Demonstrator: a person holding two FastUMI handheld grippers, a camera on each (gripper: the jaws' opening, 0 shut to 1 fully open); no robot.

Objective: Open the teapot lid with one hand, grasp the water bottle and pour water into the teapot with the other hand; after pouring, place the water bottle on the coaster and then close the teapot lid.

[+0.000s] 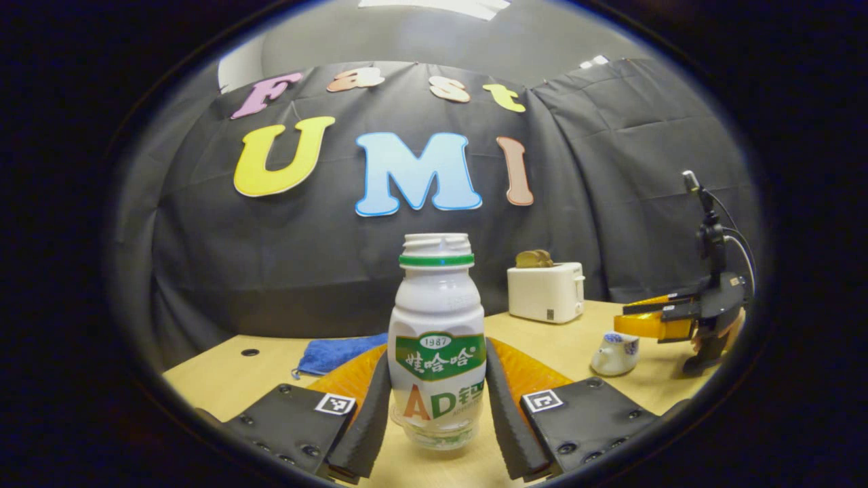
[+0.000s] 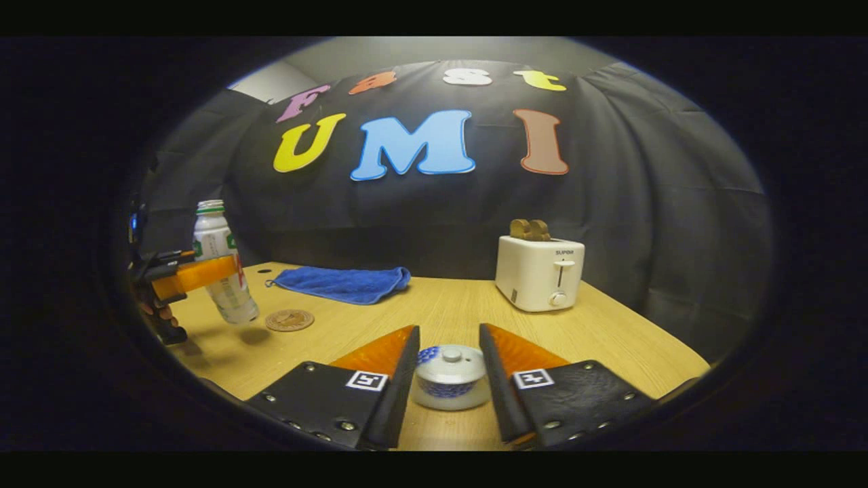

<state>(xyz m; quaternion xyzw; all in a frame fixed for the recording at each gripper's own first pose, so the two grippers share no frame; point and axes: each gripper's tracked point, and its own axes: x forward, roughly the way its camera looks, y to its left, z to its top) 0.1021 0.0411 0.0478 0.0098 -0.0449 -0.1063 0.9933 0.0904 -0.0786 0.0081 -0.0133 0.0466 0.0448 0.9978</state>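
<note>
Here we see, in the left gripper view, the left gripper (image 1: 437, 413) clenched on the water bottle (image 1: 437, 352), both fingers pressed against its lower sides. The bottle is white and uncapped, with a green ring under its open neck; its green label panel carries "1987" above Chinese characters, and large letters "AD" sit below. In the right gripper view the same bottle (image 2: 220, 271) hangs tilted above the wooden table (image 2: 441, 312), its base off the surface at about nine o'clock, with the round brown coaster (image 2: 289, 320) lying on the table just beside it, toward four o'clock of the bottle.

The right gripper (image 2: 447, 386) stands with its jaws released, one finger on either side of the teapot (image 2: 451, 386) without touching it. The white-and-blue teapot's lid (image 2: 451, 359) is on, its small knob upright.

At one o'clock of the teapot stands a white toaster (image 2: 540, 274) marked "SUPOR", with bread (image 2: 530, 230) in its slots. A blue cloth (image 2: 346, 282) lies at eleven o'clock, near the back edge of the table.
</note>
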